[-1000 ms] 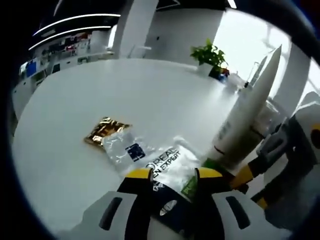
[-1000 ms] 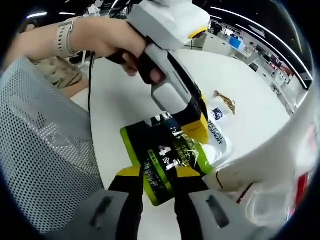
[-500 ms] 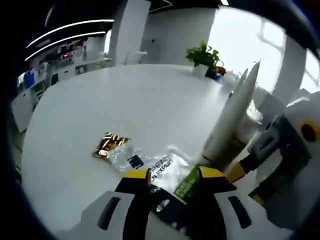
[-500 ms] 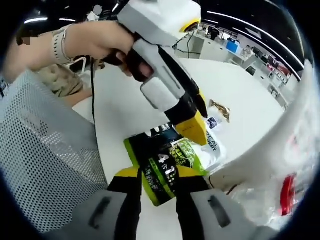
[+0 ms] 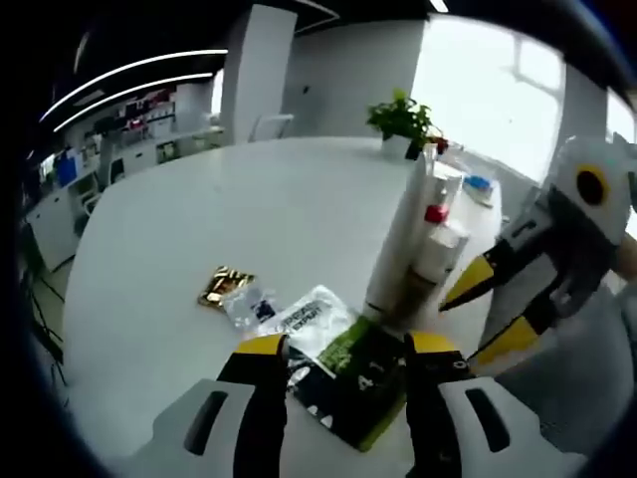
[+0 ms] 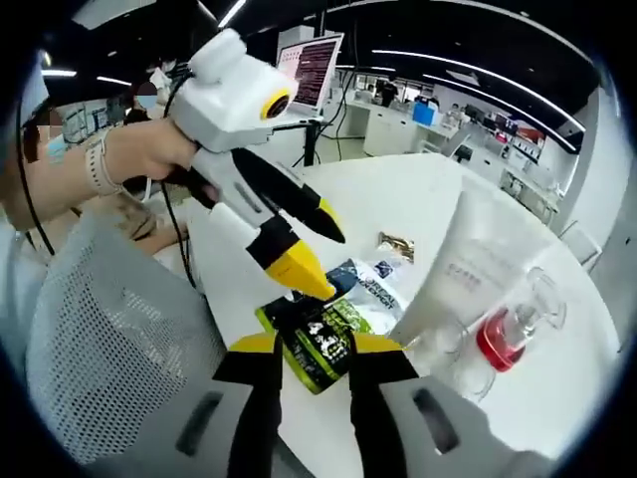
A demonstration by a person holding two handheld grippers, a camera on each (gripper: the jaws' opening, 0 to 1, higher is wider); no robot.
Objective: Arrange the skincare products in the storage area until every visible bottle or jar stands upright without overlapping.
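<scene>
The green packet [image 5: 360, 383] lies flat on the table [image 5: 289, 214], just beyond the parted, empty jaws of the left gripper [image 5: 338, 351] and right gripper [image 6: 311, 347], beside a leaning white tube [image 6: 460, 274].

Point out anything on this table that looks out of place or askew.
The green and black packet lies flat near the table edge, overlapping the clear sachets beside it. A gold sachet lies loose farther out. The white tube and red-capped bottle stand upright.
</scene>
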